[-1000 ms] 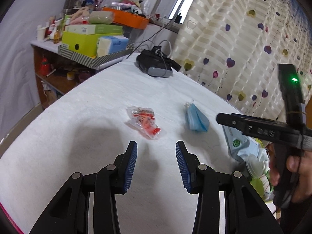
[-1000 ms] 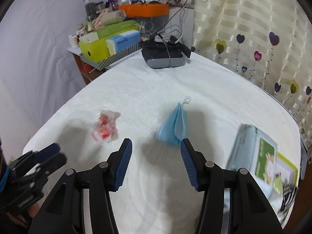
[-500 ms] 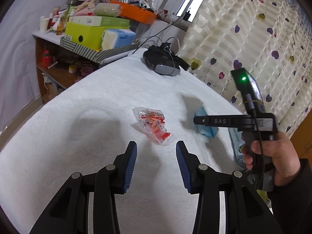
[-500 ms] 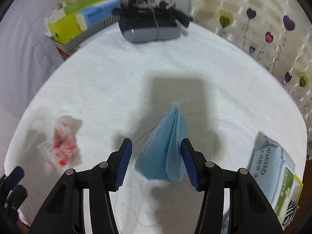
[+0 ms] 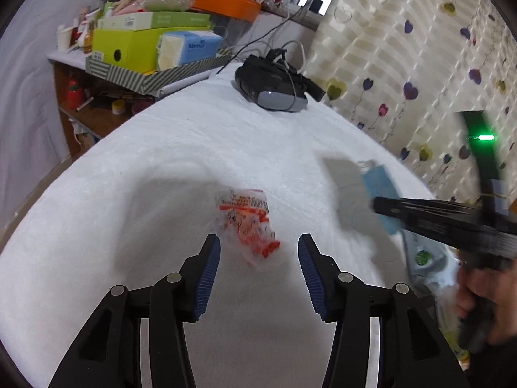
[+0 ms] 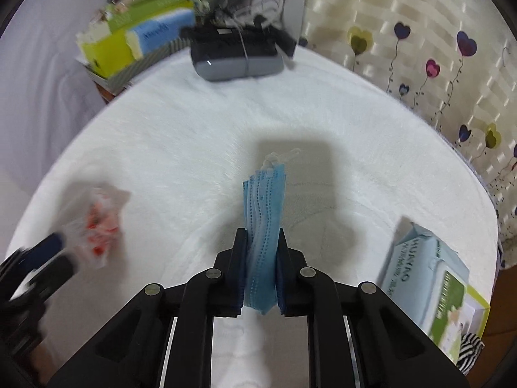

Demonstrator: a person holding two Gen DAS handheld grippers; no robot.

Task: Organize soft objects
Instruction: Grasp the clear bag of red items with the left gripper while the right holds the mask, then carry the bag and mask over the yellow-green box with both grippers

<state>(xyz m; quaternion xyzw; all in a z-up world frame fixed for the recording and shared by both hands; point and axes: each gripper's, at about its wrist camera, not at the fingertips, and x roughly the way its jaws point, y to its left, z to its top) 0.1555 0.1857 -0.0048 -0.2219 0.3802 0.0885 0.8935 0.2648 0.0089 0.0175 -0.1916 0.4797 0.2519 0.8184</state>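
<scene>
Blue face mask (image 6: 263, 226) is clamped upright in the right gripper (image 6: 261, 270). The left gripper (image 5: 258, 270), jaws apart, is held near the red-printed packet (image 5: 248, 221), left of the mask.

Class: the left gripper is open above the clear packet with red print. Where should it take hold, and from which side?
Judging by its pose, grip the clear packet across its narrow middle, from above: it lies flat and crinkled on the white cloth, between the open left gripper fingers.

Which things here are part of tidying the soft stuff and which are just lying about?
Part of the job: blue face masks clamped in the right gripper; red-printed plastic packet ahead of the open left gripper; wet wipes pack.

Lying about: VR headset; tissue box; green box.
</scene>
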